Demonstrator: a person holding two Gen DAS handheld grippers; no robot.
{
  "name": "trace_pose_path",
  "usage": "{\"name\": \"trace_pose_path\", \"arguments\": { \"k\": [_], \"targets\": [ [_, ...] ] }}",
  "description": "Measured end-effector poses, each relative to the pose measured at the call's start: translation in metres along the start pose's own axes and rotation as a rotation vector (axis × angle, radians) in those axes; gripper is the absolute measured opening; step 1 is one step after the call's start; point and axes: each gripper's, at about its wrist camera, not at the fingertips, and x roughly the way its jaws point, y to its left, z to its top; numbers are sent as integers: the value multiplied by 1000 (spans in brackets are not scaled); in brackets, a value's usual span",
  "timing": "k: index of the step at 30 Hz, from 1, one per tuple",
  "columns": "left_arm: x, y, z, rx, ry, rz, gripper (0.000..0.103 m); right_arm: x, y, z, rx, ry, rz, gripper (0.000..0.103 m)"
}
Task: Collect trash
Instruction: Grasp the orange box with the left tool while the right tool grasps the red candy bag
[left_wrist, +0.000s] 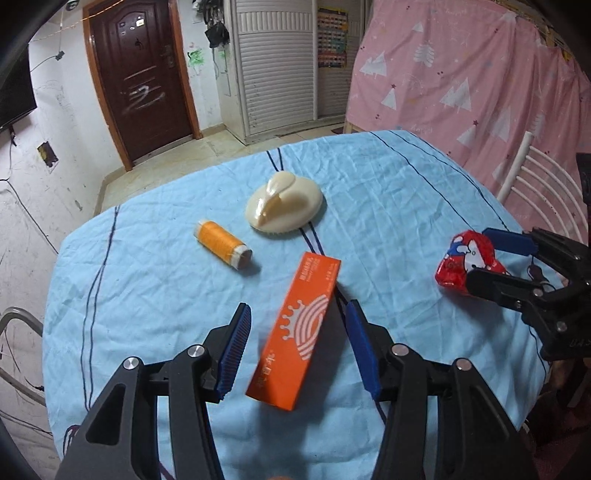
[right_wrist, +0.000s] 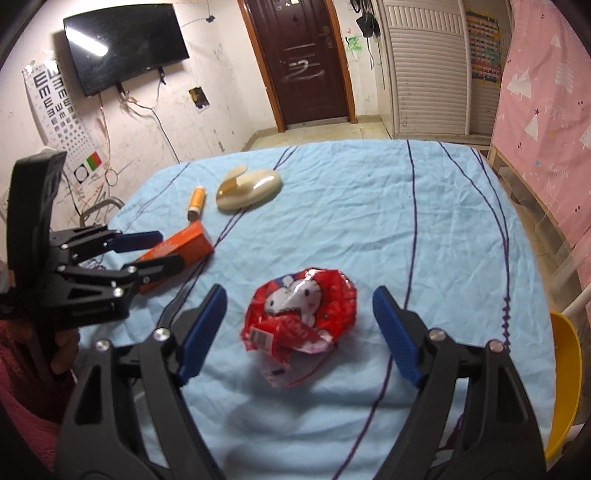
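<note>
Basically nothing collected yet: left gripper (left_wrist: 295, 332) straddles orange box (left_wrist: 295, 332), right gripper (right_wrist: 299, 325) wide around red wrapper (right_wrist: 301, 317), neither pinched; both pickups remain.

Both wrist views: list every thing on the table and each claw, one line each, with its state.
Orange box: flat on the blue tablecloth, between the left claw's fingers, not gripped.
Red snack wrapper: crumpled, lying between the right claw's fingers, not gripped.
Orange thread spool: on its side, untouched.
Cream brush: bristles down, untouched.
Left claw: open.
Right claw: open.
</note>
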Motion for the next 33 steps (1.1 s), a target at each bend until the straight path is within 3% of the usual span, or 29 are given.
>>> {"name": "trace_pose_path", "arguments": {
  "k": [4,7,12,17,20,33],
  "targets": [
    [6,-3,-2,12,7,1,45,7,3,2,-9,13,-25,78],
    [9,-5,-3,18,14,-4,38,10,2,3,-6,23,-27,78],
    [8,-9,-5,38,4,1,14,17,3,3,-11,56,-32,77],
    [7,-14,-5,57,-3,17,14,19,6,1,-39,61,-59,52],
    [4,-18,-6,59,-6,14,14,17,6,0,-35,47,-53,42],
    [-20,-38,6,57,-54,44,14,-24,-14,3,8,-95,-63,41]
  ]
}}
